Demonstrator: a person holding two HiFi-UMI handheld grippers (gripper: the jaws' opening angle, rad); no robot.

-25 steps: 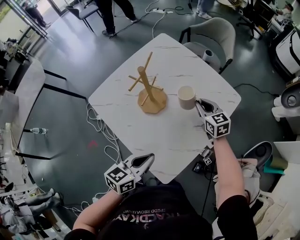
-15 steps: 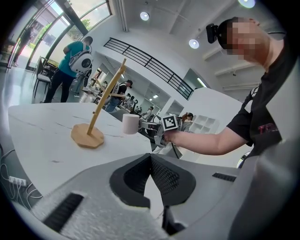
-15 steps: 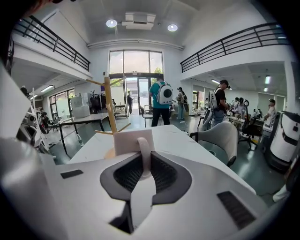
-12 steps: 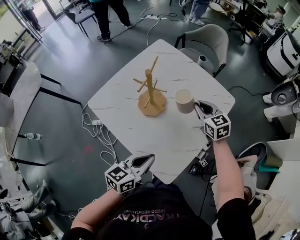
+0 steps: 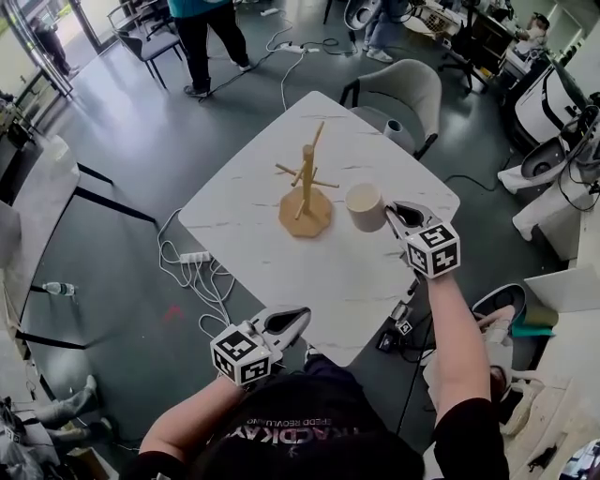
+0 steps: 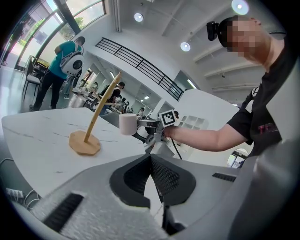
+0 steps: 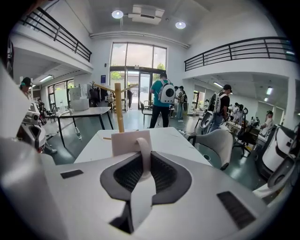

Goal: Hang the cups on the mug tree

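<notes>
Right gripper: jaws clamped on the handle of the cream cup. In the right gripper view the handle loop stands pinched between the dark pads of the right gripper, with the cup just beyond the tips. The cup sits upright, mouth up. We cannot tell whether its base touches the table.

Left gripper: jaws together at the tips, nothing between them. It hangs at the near edge of the table, well apart from the cup. Its own view shows the pads of the left gripper meeting.

The wooden mug tree stands upright on its base near the middle of the table, just left of the cup and not touching it. The cup is not yet hung on it.

Around: a grey chair behind the far corner, a power strip with cables on the floor to the left, and a person standing farther off.
</notes>
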